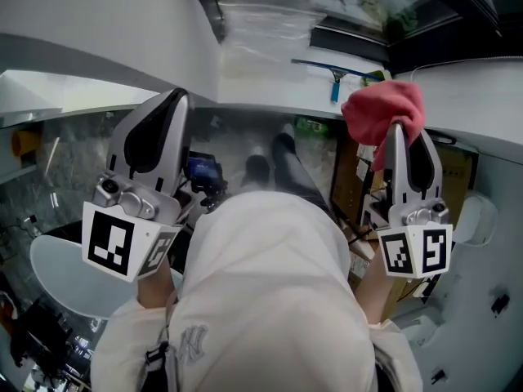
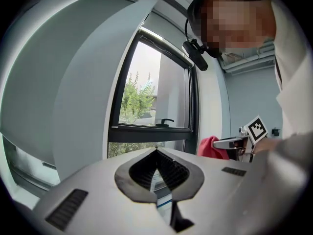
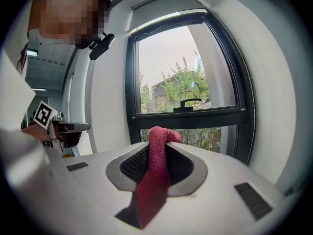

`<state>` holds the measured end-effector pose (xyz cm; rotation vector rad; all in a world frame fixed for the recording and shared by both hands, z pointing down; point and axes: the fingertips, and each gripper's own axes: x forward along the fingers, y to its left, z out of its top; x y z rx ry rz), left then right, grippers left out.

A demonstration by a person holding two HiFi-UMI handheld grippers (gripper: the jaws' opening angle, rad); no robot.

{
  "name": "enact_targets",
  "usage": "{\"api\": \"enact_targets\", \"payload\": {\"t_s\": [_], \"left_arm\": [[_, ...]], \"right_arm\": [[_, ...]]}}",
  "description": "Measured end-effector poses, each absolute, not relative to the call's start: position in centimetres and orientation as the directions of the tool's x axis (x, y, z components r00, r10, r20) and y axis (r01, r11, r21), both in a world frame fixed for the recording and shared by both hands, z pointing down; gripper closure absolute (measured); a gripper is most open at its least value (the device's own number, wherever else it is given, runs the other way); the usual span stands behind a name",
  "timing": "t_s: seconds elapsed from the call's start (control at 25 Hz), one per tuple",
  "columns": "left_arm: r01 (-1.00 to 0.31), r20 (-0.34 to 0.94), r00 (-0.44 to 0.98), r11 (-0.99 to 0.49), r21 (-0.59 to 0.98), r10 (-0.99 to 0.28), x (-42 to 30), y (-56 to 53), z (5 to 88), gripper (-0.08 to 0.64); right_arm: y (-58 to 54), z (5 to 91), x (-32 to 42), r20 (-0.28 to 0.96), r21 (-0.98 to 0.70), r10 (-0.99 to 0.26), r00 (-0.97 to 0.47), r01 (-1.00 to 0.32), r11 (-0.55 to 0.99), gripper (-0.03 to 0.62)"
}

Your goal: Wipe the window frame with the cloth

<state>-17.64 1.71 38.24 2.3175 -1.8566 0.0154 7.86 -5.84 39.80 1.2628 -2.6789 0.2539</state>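
A red cloth (image 1: 384, 111) is bunched at the tips of my right gripper (image 1: 398, 129), which is shut on it. In the right gripper view the cloth (image 3: 157, 165) hangs between the jaws of the right gripper (image 3: 164, 135) and folds over their tips. The dark window frame (image 3: 195, 116) with its handle (image 3: 188, 102) stands ahead of those jaws, apart from them. My left gripper (image 1: 175, 96) is shut with nothing in it. In its own view the left gripper (image 2: 156, 149) points at the window frame (image 2: 146, 128), and the red cloth (image 2: 211, 147) shows at the right.
A blue-handled squeegee (image 1: 335, 76) lies on the white sill (image 1: 261, 88) beyond both grippers. The person's cap (image 1: 270, 300) fills the lower middle of the head view. A white round seat (image 1: 61, 280) is low at left, and cardboard boxes (image 1: 351, 178) stand under the sill.
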Motion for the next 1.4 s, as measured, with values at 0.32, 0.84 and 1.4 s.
{"api": "enact_targets", "payload": {"t_s": [0.32, 0.84, 1.4], "left_arm": [[-0.974, 0.131, 0.197, -0.18, 0.136, -0.972, -18.0, 3.0, 39.3, 0.552], [-0.976, 0.139, 0.21, -0.2, 0.084, -0.968, -12.4, 3.9, 37.6, 0.552], [-0.987, 0.17, 0.16, -0.153, 0.057, -0.972, -12.2, 3.5, 37.7, 0.552]], "right_arm": [[-5.0, 39.5, 6.5, 0.214, -0.049, -0.721, -0.66, -0.744, 0.666, 0.494], [-2.5, 41.2, 8.3, 0.29, 0.013, -0.674, -0.679, -0.702, 0.712, 0.494], [-3.0, 41.1, 9.7, 0.281, -0.002, -0.666, -0.691, -0.694, 0.72, 0.494]]}}
